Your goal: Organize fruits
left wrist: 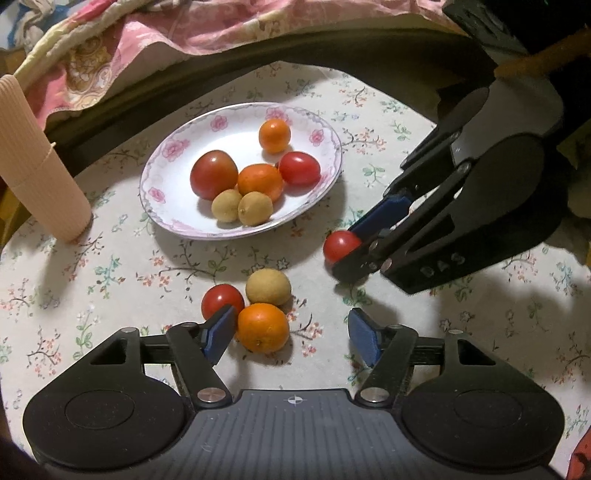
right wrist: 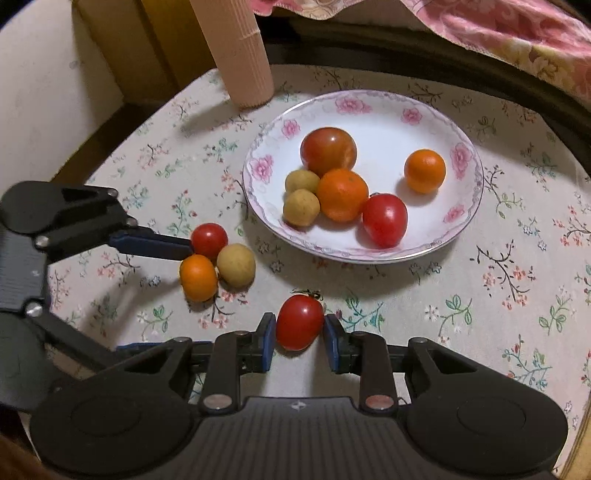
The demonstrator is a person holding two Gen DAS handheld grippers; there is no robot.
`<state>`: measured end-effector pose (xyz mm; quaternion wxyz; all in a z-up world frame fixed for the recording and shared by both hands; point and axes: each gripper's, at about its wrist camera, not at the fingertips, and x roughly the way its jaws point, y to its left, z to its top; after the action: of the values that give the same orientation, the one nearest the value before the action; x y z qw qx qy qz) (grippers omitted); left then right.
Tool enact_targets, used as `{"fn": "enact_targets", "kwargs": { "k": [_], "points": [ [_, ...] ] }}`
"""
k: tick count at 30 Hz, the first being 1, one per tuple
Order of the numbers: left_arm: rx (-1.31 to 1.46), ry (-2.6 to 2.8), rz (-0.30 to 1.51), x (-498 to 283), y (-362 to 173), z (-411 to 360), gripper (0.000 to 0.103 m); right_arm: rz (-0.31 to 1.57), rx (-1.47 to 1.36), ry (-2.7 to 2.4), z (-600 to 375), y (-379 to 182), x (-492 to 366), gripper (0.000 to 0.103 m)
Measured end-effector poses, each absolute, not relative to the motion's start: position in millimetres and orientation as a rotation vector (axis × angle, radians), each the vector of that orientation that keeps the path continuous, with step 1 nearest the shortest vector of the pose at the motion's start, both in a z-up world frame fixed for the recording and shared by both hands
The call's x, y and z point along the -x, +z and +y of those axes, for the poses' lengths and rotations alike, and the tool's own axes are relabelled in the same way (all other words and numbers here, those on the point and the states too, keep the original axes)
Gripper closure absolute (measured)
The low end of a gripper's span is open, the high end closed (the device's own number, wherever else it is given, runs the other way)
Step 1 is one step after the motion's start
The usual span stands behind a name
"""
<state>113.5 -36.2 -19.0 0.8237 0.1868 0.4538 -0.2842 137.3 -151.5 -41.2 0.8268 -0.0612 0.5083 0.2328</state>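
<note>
A flowered white plate (left wrist: 221, 122) (right wrist: 461, 155) holds several fruits: tomatoes, oranges and two tan ones. Nearer me on the cloth lie a small red tomato (left wrist: 221, 297) (right wrist: 209, 240), a tan fruit (left wrist: 267, 286) (right wrist: 236, 264) and an orange (left wrist: 263, 328) (right wrist: 198, 277), bunched together. My left gripper (left wrist: 293, 328) is open around the orange, which lies close by the left pad with a wide gap to the right pad. One of its fingers (right wrist: 155, 243) reaches in beside the bunch. My right gripper (right wrist: 299, 334) (left wrist: 347, 254) is shut on another small red tomato (right wrist: 299, 321) (left wrist: 341, 245), low over the tablecloth.
A ribbed pink cylinder (left wrist: 40, 166) (right wrist: 240, 55) stands upright at the table's far left. A pink floral cloth (left wrist: 184, 29) hangs beyond the table's dark back edge. A brown box (right wrist: 110, 44) sits past the left corner. Flowered tablecloth (right wrist: 498, 277) stretches right of the plate.
</note>
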Motion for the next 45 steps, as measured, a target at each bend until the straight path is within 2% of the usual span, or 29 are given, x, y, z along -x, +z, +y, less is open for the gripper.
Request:
{"fn": "enact_targets", "kwargs": {
  "k": [11,17,22,24,28,38,45],
  "points": [
    [-0.266,-0.709,1.039,-105,-2,-24,0.032,1.088,0.126,0.485,-150,-40,-140,0.072],
    [-0.288,-0.607,1.05,-112,-15,-17,0.032,1.088,0.119,0.482,-151,-40,-140,0.072],
    [-0.299,-0.604,1.054,-112,-25,-26,0.037,1.082,0.132,0.475,-148,-42,-140,0.072],
    [-0.309,-0.6,1.065,-111,-29,-28,0.043,1.079,0.139,0.474,-147,-42,-140,0.072],
    [-0.333,-0.591,1.071,-106,-31,-30,0.046,1.073,0.155,0.475,-147,-43,-139,0.072],
    [-0.348,-0.56,1.072,-95,-29,-18,0.043,1.061,0.188,0.476,-144,-44,-138,0.072],
    [-0.346,-0.531,1.076,-95,-30,-23,0.046,1.045,0.216,0.466,-140,-45,-135,0.071]
  ]
}}
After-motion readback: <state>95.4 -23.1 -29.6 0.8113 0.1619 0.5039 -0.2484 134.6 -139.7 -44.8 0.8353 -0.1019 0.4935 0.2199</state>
